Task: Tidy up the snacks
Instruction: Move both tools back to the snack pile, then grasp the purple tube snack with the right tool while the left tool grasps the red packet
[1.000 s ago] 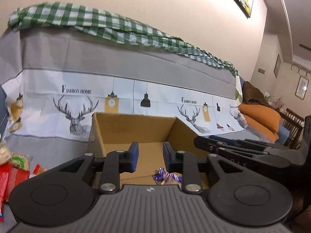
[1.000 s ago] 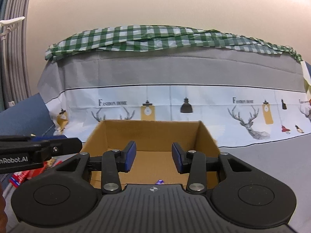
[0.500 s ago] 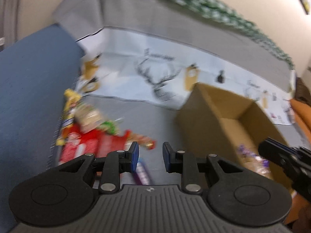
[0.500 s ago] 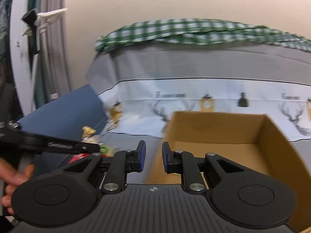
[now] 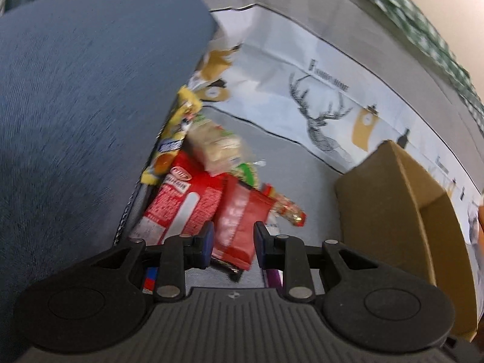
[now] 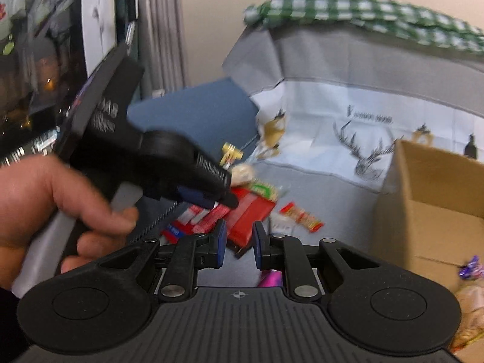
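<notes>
Cardboard: the open brown box [image 5: 393,199] stands on the grey sofa cover [image 5: 302,163], at the right edge of both views.
Snack pile: red packets [image 5: 187,199], a yellow wrapper [image 5: 175,127] and a pale biscuit pack [image 5: 217,148] lie heaped on the cover against the blue cushion [image 5: 75,90], left of the box and apart from it.
Change: a second ago both cameras faced the box head-on; both now face the pile, with the box pushed to the side.
Meaning: a delivery run looks finished and the next pick-up is starting; most snacks remain outside the box.
Left claw [image 5: 233,242]: jaws narrow with a gap, nothing gripped; a dark red packet [image 5: 239,227] shows in the gap, lying below on the pile.
Right claw [image 6: 237,240]: jaws have just closed to a slim gap; nothing lies between them, the red packets are beyond.
Left view only: the full stack order of the pile against the cushion seam.
Right view only: the person's hand [image 6: 45,205] holding the left tool over the pile, and a purple sweet [image 6: 469,267] already in the box.
Limits: blur hides packet labels.
</notes>
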